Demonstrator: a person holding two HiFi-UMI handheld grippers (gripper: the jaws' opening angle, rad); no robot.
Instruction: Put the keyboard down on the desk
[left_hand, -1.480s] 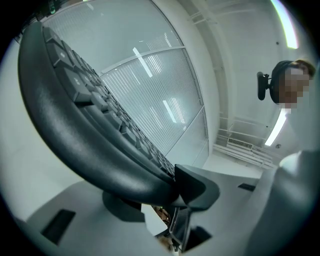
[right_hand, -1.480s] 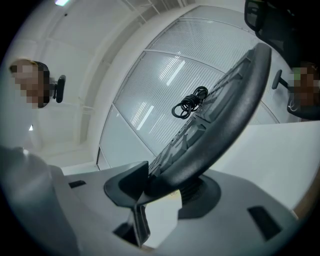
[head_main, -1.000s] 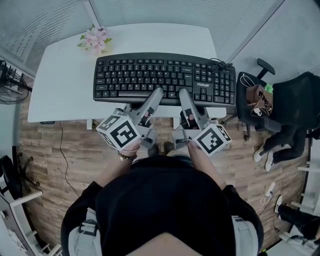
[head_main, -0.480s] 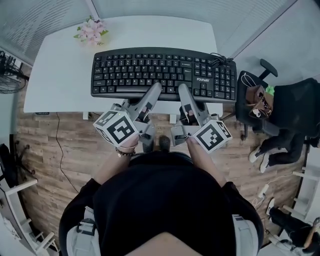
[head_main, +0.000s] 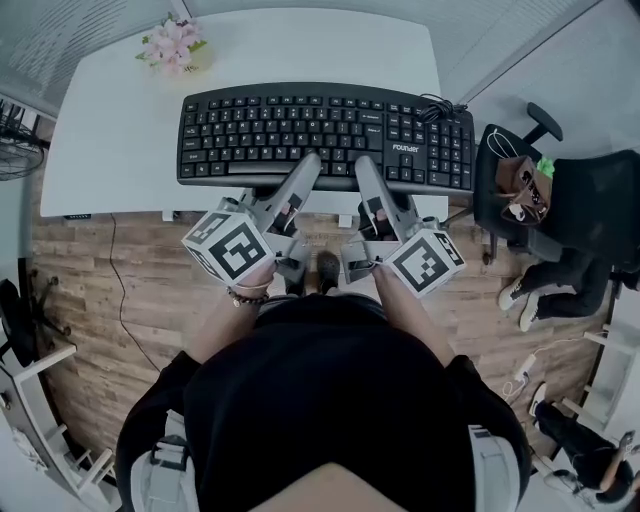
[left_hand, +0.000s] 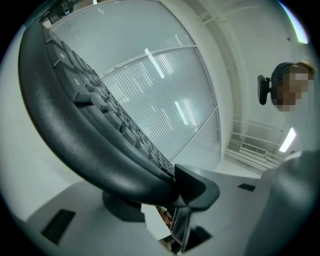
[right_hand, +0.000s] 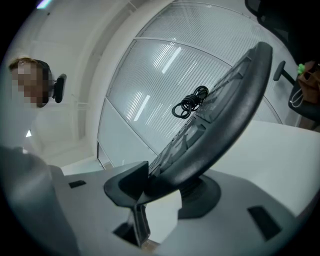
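Keyboard (head_main: 320, 135): black, near edge clamped by left hand-held gripper (head_main: 310, 165) and right hand-held gripper (head_main: 362, 165), extending ahead of both over the white counter (head_main: 110, 130). Since a second earlier, placement and both grips were almost unchanged. Not yet released, so the set-down looked unfinished.

Matt black plastic keyboard (head_main: 325, 135), wood-plank floor (head_main: 100, 310)

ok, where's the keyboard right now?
Head view, centre: the keyboard is over the white desk, its near edge clamped by the left tool and right tool, flowers beyond its left end.
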